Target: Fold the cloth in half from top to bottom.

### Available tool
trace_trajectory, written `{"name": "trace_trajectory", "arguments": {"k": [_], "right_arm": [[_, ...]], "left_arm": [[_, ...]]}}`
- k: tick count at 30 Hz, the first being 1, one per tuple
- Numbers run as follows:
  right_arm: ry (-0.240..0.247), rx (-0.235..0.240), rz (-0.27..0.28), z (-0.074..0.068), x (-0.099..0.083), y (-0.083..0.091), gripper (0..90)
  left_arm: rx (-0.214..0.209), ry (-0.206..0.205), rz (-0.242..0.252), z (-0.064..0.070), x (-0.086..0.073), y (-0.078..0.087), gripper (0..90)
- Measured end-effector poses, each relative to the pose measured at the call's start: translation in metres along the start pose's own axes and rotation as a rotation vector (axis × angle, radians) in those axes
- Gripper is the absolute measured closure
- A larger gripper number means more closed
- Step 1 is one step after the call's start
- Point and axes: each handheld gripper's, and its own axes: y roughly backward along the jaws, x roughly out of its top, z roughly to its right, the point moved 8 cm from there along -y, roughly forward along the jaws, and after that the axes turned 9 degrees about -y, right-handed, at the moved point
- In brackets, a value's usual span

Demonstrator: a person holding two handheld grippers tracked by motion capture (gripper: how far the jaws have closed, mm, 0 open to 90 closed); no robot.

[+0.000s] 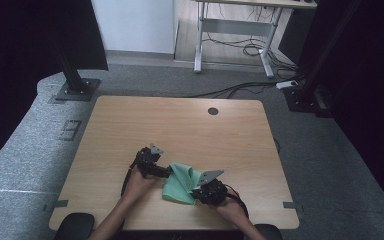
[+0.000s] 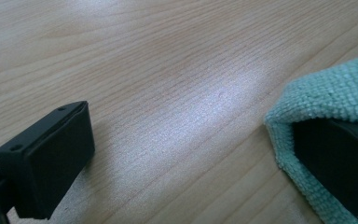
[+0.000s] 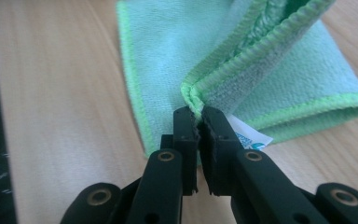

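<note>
The green cloth (image 1: 181,182) lies partly folded on the wooden table (image 1: 180,125), close to the near edge and a little right of its middle, with both grippers working its opposite ends. The right gripper (image 3: 199,122) has its jaws pressed together on a hemmed corner of the cloth, pinching the doubled edge and lifting it so a fold stands up from the layer lying flat beneath; a small white label (image 3: 247,135) peeks out just beside the pinch. The left gripper (image 1: 168,172) sits at the cloth's far-left end with its jaws spread wide: one jaw rests over bare wood, the other is tucked inside a pocket of the fabric (image 2: 326,112), so the cloth lies to that gripper's right and nothing is clamped yet. The coming move seems to hinge on this: the left jaws must close across the edge that drapes over the one jaw. The high view gives the layout of both hands along the cloth; the two gripper views reveal the grip states, which are too small to read from above.
</note>
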Motion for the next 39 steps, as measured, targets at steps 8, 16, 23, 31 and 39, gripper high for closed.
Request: {"name": "trace_trajectory", "arguments": {"k": [8,16,23,31,39], "right_arm": [[-0.017,-0.07,0.008,0.025,0.008,-0.002,83.9],[-0.039,-0.062,0.029,0.028,0.007,-0.002,83.0],[-0.04,-0.063,0.036,0.028,0.007,-0.002,82.4],[-0.043,-0.064,0.037,0.027,0.005,-0.001,81.4],[-0.035,-0.068,0.037,0.027,0.004,0.0,80.2]], "left_arm": [[-0.012,-0.007,0.009,-0.007,0.003,-0.002,1.4],[-0.101,-0.063,0.011,-0.003,0.007,0.017,3.8],[-0.069,-0.095,0.063,-0.008,0.044,0.041,5.8],[-0.078,-0.149,0.034,0.004,0.101,0.017,6.2],[-0.174,-0.211,-0.041,0.021,0.097,0.0,6.3]]}}
